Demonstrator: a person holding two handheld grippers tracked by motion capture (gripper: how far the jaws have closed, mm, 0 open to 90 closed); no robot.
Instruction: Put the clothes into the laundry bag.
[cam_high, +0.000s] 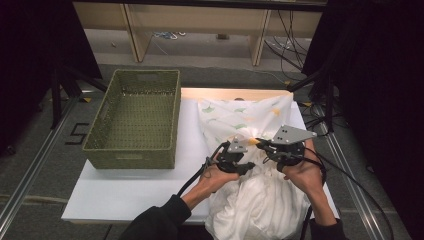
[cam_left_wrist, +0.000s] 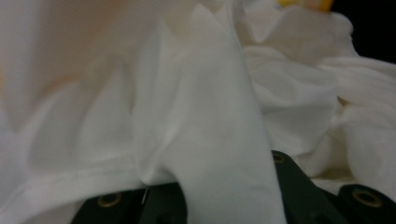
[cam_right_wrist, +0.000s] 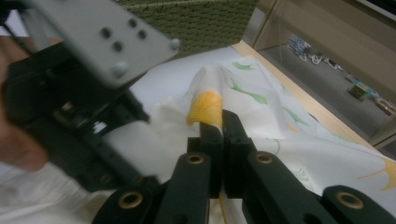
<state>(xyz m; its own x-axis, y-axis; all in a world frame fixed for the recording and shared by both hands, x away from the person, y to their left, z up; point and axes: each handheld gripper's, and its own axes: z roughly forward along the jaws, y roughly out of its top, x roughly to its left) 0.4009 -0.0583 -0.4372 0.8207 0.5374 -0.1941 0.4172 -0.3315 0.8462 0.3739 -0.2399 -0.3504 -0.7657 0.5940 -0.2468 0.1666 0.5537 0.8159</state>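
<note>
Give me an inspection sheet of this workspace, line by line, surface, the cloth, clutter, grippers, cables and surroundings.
Surface: white tabletop, bare at the front left.
Job's things: white printed cloth spread on the right half of the table, bunched at the near edge and hanging over it.
Clutter: green woven basket on the left, nothing seen inside.
Grippers: left gripper has a fold of cloth between its jaws; right gripper is shut on the cloth at a yellow patch. The two are close together.
Cables: a black cable trails from each gripper toward the person; loose cables lie on the floor beyond the table.
Surroundings: wooden frame behind the table, dark curtains at both sides.
</note>
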